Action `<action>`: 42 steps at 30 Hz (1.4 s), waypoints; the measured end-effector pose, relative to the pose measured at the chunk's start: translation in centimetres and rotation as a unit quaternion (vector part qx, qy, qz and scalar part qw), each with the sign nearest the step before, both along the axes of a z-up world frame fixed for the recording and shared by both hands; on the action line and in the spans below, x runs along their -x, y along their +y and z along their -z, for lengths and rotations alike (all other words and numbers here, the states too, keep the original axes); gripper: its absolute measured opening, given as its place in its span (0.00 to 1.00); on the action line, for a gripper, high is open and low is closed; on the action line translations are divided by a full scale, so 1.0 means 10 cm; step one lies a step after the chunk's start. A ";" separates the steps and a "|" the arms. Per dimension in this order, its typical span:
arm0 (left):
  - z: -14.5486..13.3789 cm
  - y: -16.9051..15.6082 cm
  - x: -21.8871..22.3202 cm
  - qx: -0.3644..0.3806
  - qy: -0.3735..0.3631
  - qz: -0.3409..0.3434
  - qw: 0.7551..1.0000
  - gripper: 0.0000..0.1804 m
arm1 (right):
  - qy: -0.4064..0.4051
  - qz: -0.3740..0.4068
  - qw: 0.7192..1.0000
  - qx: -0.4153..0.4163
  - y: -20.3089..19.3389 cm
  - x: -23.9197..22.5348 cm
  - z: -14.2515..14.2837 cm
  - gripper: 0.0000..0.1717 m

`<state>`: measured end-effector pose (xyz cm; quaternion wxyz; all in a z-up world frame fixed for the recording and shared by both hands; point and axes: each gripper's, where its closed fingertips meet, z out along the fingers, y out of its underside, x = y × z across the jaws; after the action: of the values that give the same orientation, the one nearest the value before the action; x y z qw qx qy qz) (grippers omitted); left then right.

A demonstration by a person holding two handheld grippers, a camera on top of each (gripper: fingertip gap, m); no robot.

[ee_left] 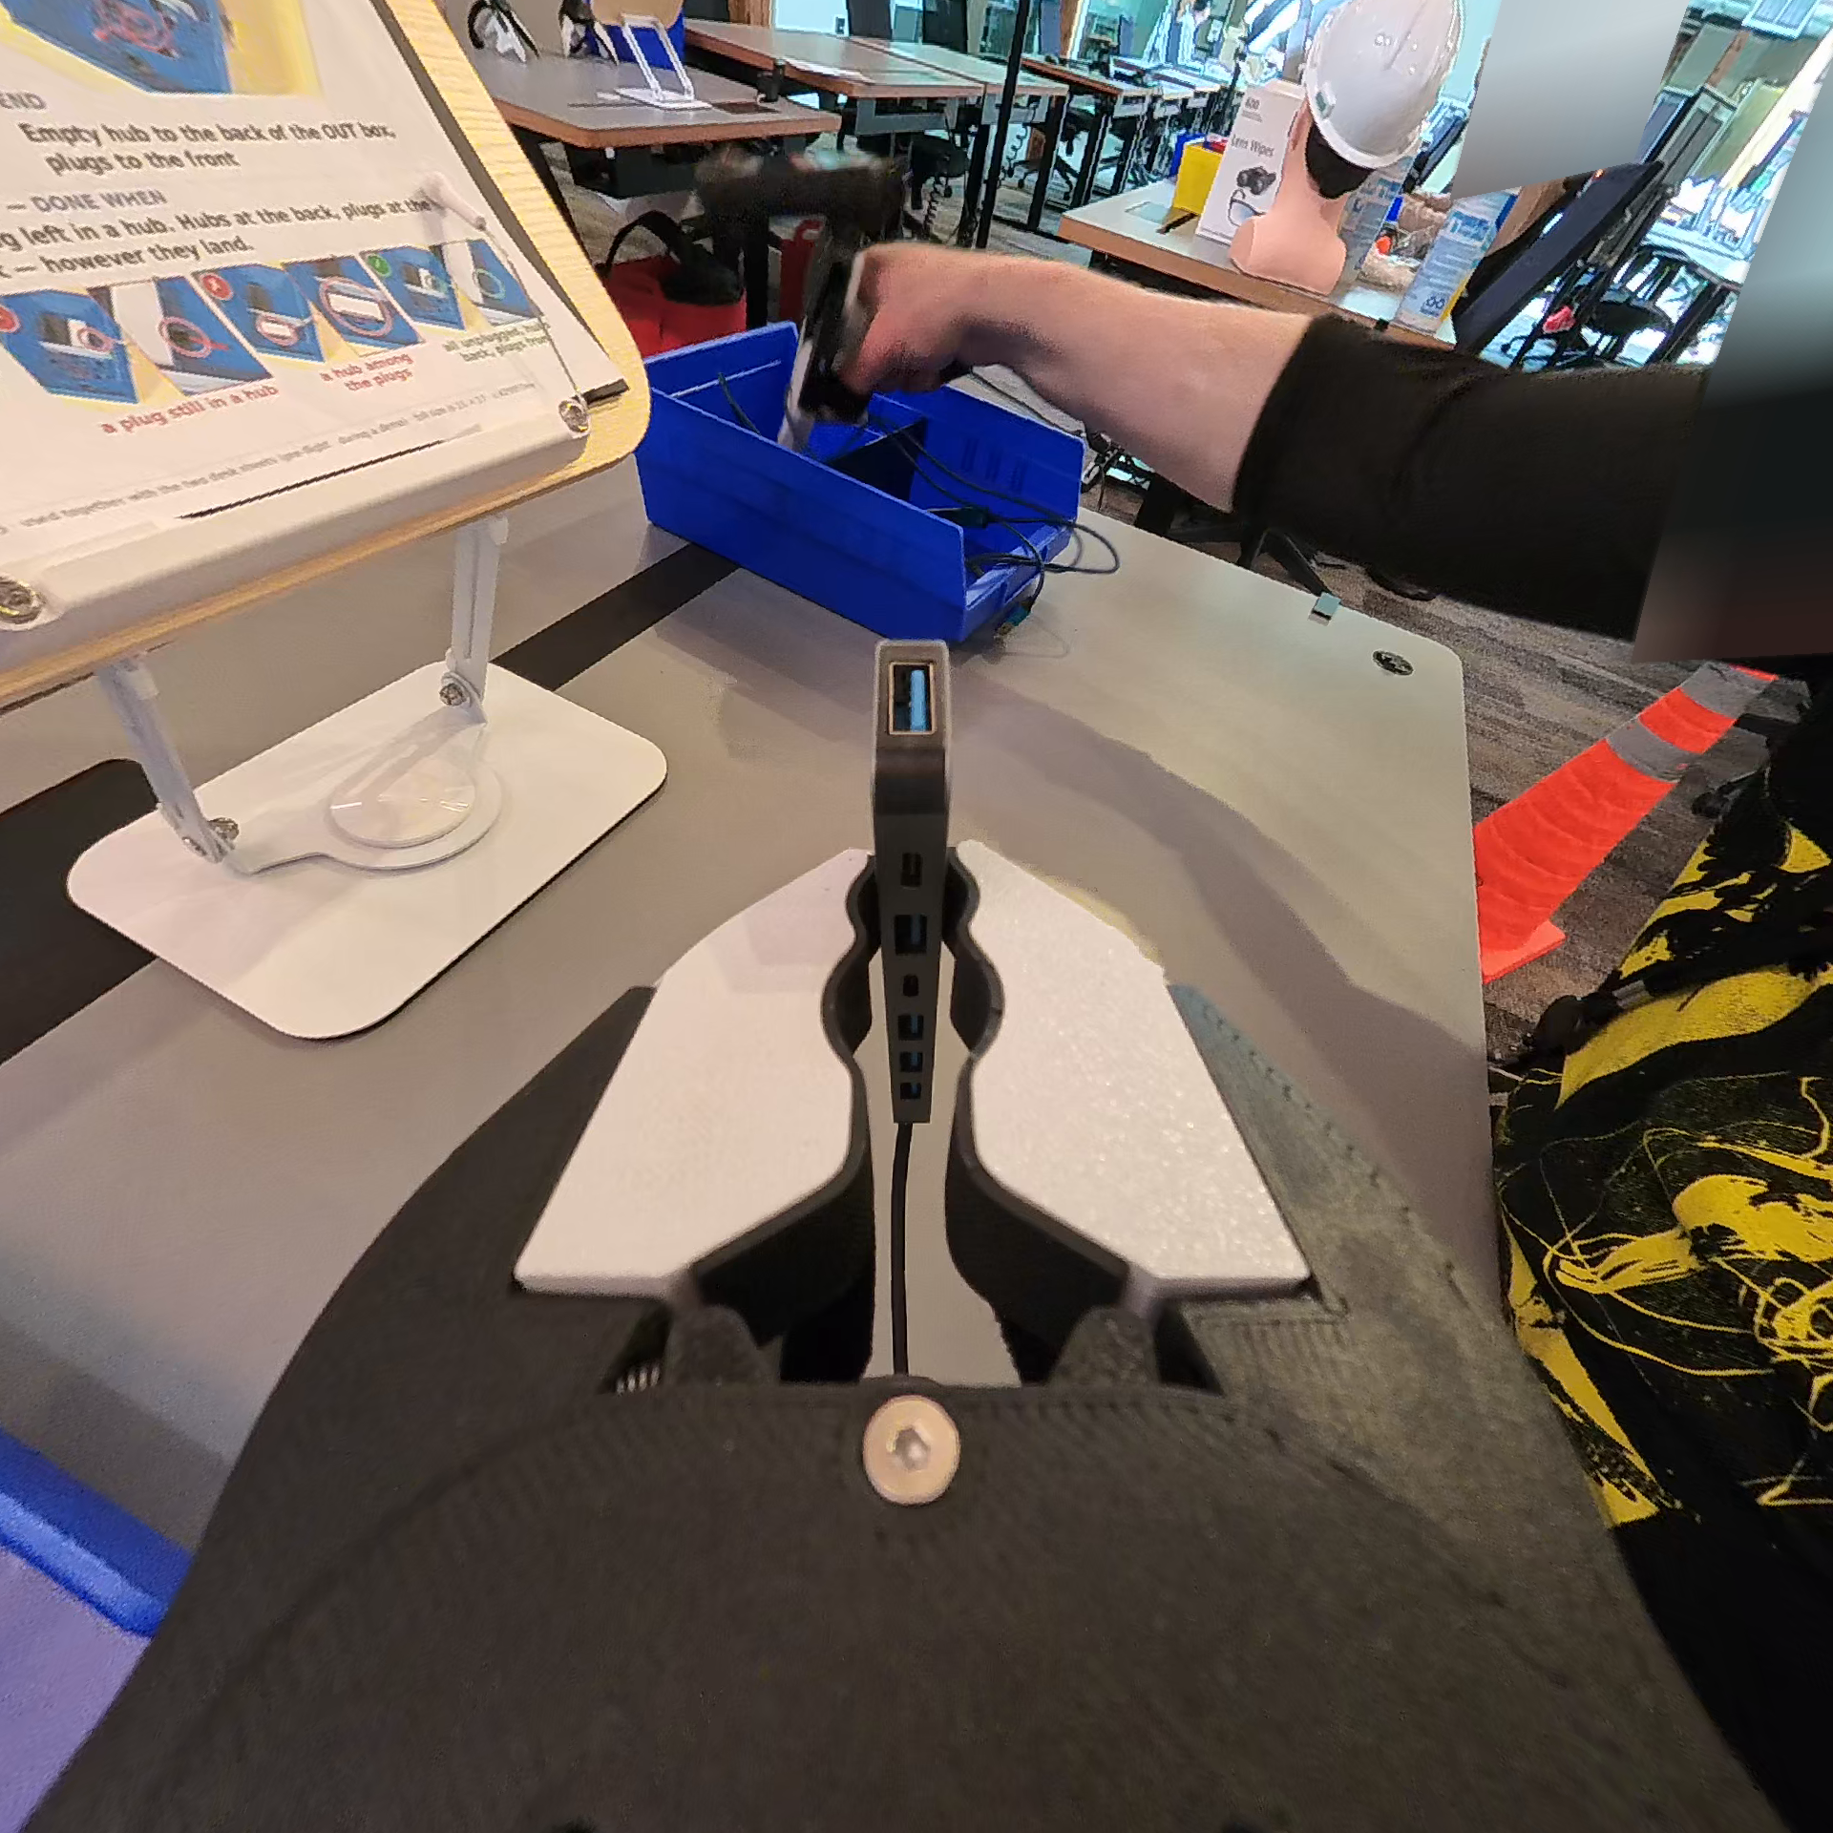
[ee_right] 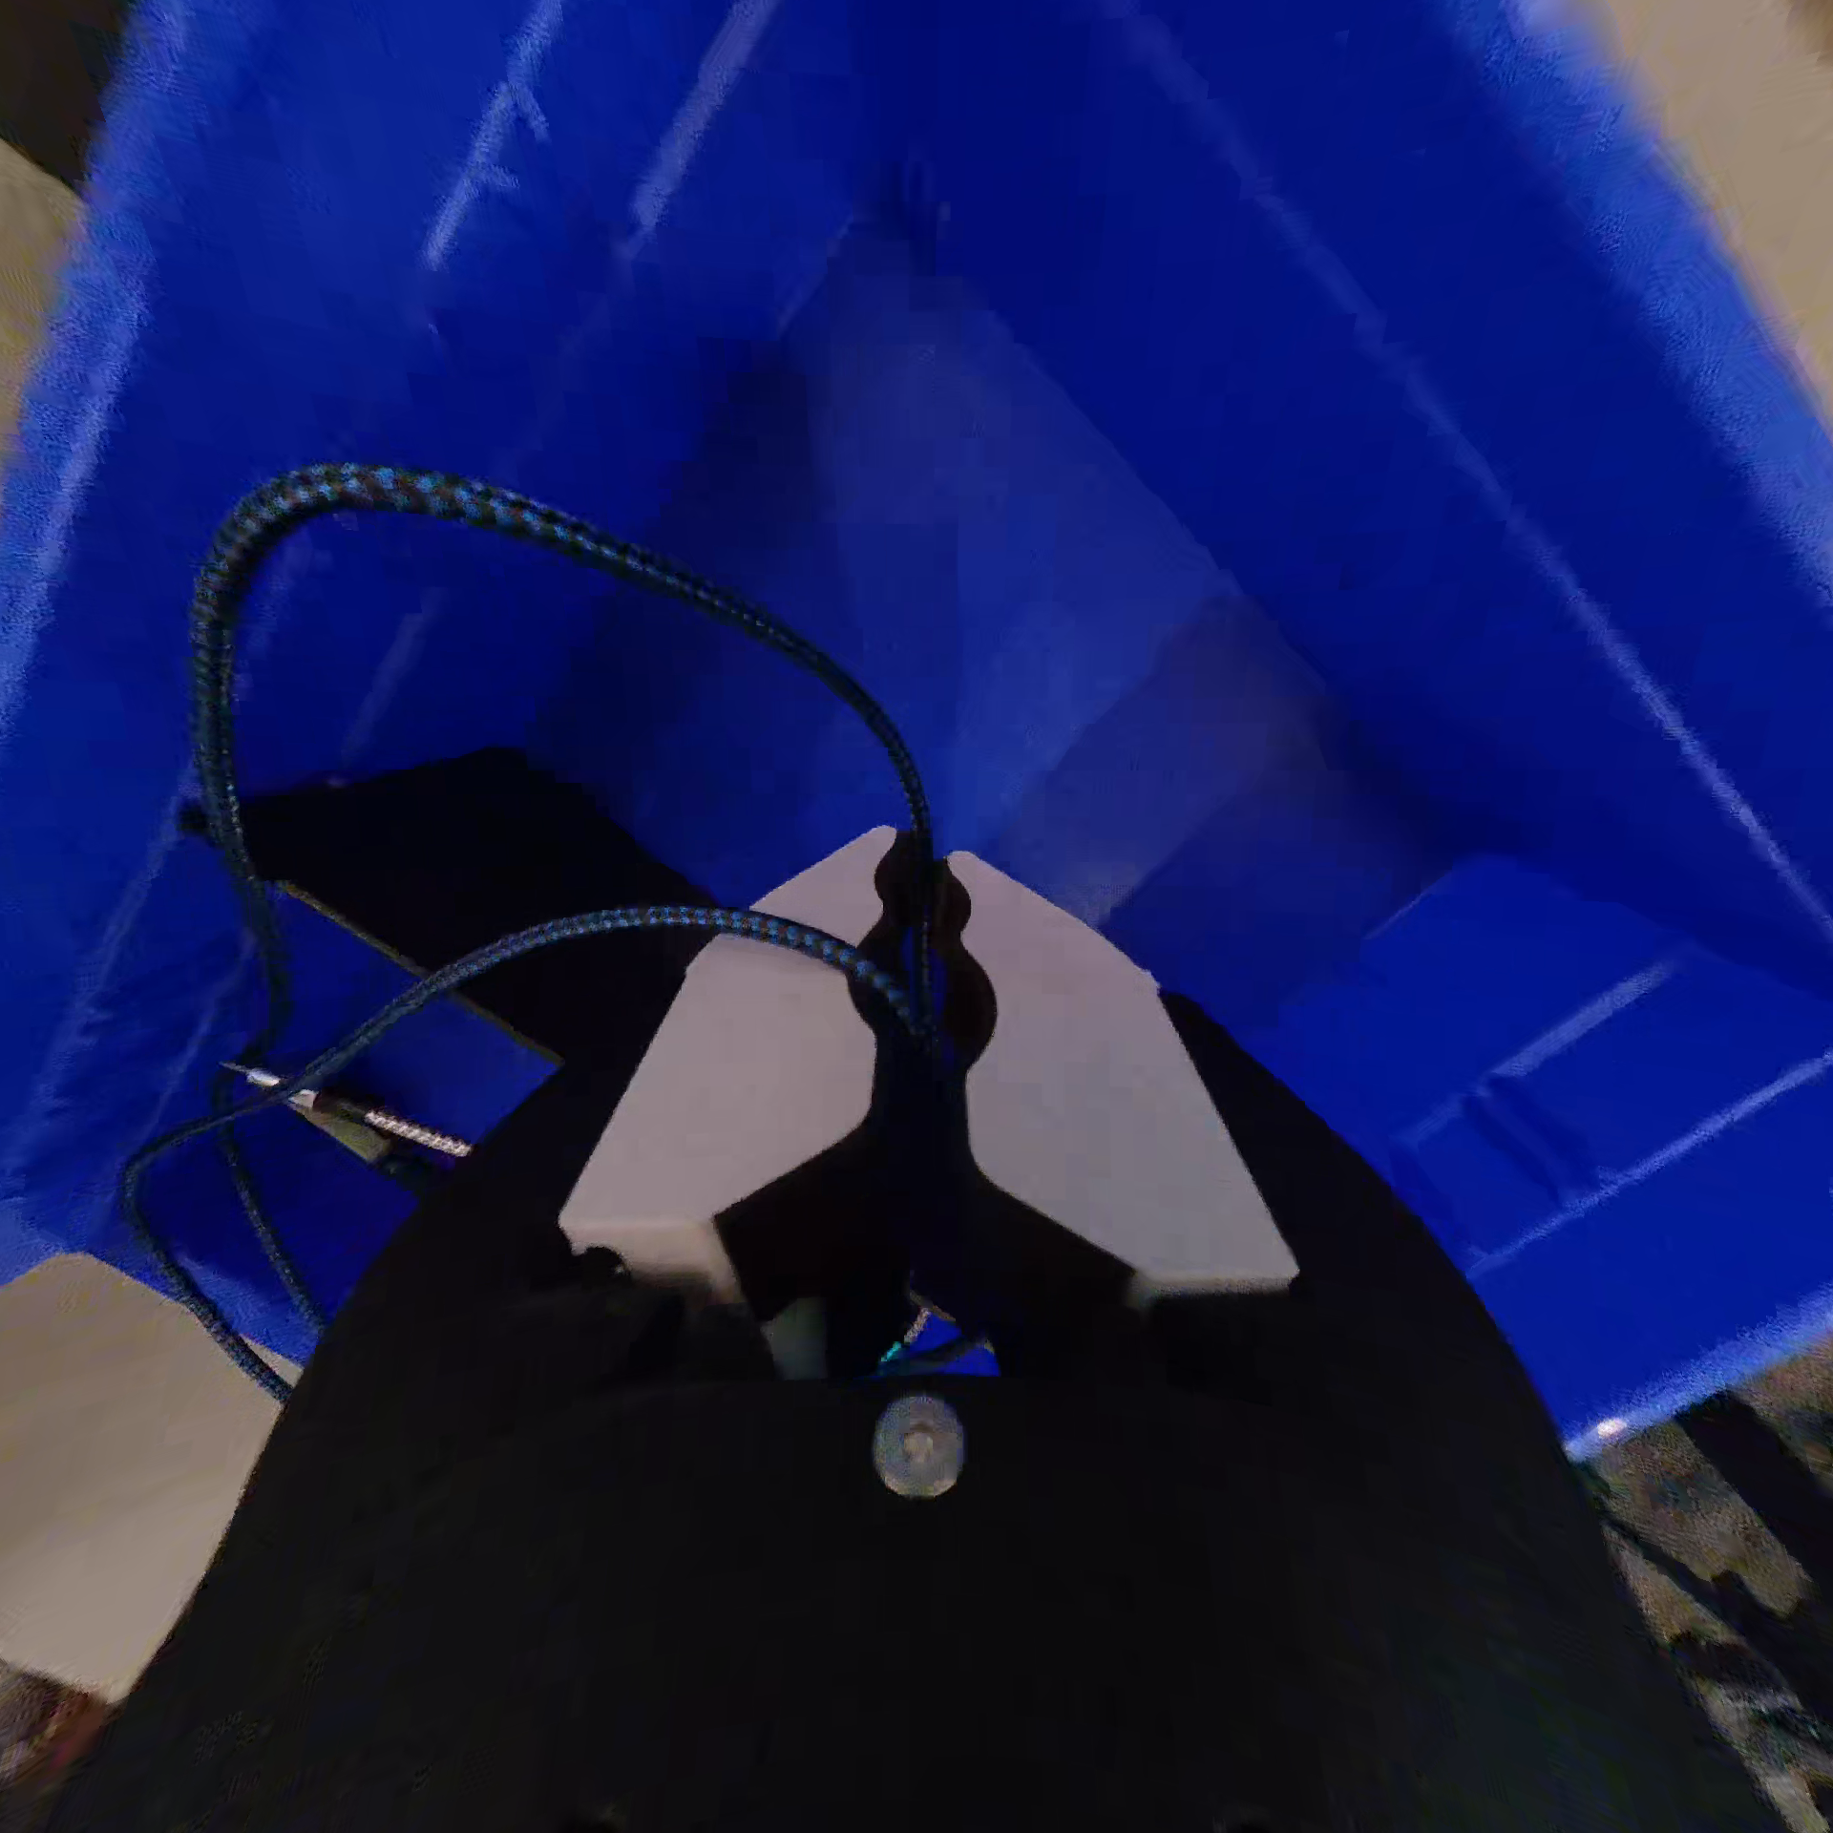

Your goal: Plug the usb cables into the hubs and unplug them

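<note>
A slim dark hub (ee_left: 910, 873) stands on edge between the pads of the left claw (ee_left: 910, 893), pinched on both flat sides so that its blue-tongued end port (ee_left: 911, 686) points straight ahead and its row of side ports faces up, seemingly presented for a plug; its own thin black lead (ee_left: 901, 1240) trails back through the claw's throat. Ahead of that claw and slightly to its right, the right claw (ee_left: 823, 387), gripped in a person's hand (ee_left: 922, 317), dips into a blue bin (ee_left: 853, 516) on the grey bench (ee_left: 1240, 794). Seen from its own camera, the right claw (ee_right: 917, 893) is closed narrow on a braided blue-black cable (ee_right: 555, 526), whose loop rises ahead and arcs down to the claw's left, apparently picked by the cord because the plug lies lower. One metal-tipped plug (ee_right: 347, 1106) rests left of the claw, beside a dark flat object (ee_right: 446, 853) on the bin floor (ee_right: 1240, 694). Count: two claws, one hub in hand, one bin, at least one braided cable; further strands in the bin are too tangled to number. Left of the left claw stands one instruction card (ee_left: 248, 298) on a white stand (ee_left: 377, 843).
</note>
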<state>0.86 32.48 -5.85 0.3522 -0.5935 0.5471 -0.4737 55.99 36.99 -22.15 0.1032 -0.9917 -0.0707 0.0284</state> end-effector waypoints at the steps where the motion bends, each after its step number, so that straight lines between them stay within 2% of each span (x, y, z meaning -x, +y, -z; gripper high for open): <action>1: 0.00 0.01 0.01 0.001 -0.001 -0.002 1.000 0.06 | -0.002 0.004 0.999 -0.037 0.05 -0.01 -0.13 0.02; 4: 0.00 0.03 0.01 0.004 -0.003 -0.003 1.000 0.06 | -0.042 0.028 0.986 -0.160 0.17 -0.15 -0.68 0.02; 6: 0.02 0.03 0.00 0.002 0.000 -0.003 1.000 0.06 | -0.056 0.043 0.966 -0.249 0.20 -0.19 -1.12 0.02; 8: 0.02 0.02 -0.01 0.003 0.000 -0.001 1.000 0.06 | -0.085 0.068 0.933 -0.343 0.19 -0.29 -1.63 0.01; 11: 0.01 -0.01 -0.02 0.001 0.001 0.001 1.000 0.06 | -0.117 0.115 0.869 -0.466 0.02 -0.41 -2.29 0.01; 15: -0.01 -0.05 -0.03 -0.003 -0.001 0.004 1.000 0.06 | -0.184 0.141 0.826 -0.513 -0.25 -0.55 -2.59 0.01; 17: -0.01 -0.06 -0.04 -0.005 0.002 0.005 1.000 0.06 | -0.199 0.146 0.813 -0.528 -0.38 -0.51 -2.54 0.01; 19: -0.01 -0.06 -0.05 -0.007 0.002 0.005 1.000 0.06 | -0.219 0.141 0.810 -0.525 -0.49 -0.41 -2.34 0.01; 23: -0.01 -0.08 -0.05 -0.007 0.002 0.008 1.000 0.06 | -0.250 0.115 0.830 -0.486 -0.70 -0.13 -1.73 0.01; 26: -0.01 -0.09 -0.06 -0.007 0.002 0.010 1.000 0.06 | -0.305 0.080 0.837 -0.448 -0.80 0.02 -1.45 0.02; 30: -0.02 -0.11 -0.07 -0.012 0.005 0.010 1.000 0.06 | -0.307 0.046 0.859 -0.407 -0.85 0.10 -1.15 0.01; 34: -0.05 -0.10 -0.04 -0.015 0.002 0.007 1.000 0.06 | -0.318 -0.051 0.895 -0.307 -0.94 0.31 -0.72 0.01; 37: -0.04 -0.09 -0.05 -0.014 0.003 0.007 1.000 0.06 | -0.257 -0.093 0.939 -0.206 -1.08 0.44 -0.25 0.01; 42: -0.01 -0.12 -0.07 -0.017 0.010 0.011 1.000 0.06 | -0.220 -0.139 0.963 -0.068 -1.31 0.52 0.21 0.01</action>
<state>1.53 31.26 -5.72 0.3516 -0.5859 0.5650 -0.4624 50.80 23.91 -24.21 0.1476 -0.9446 -0.2306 -0.1809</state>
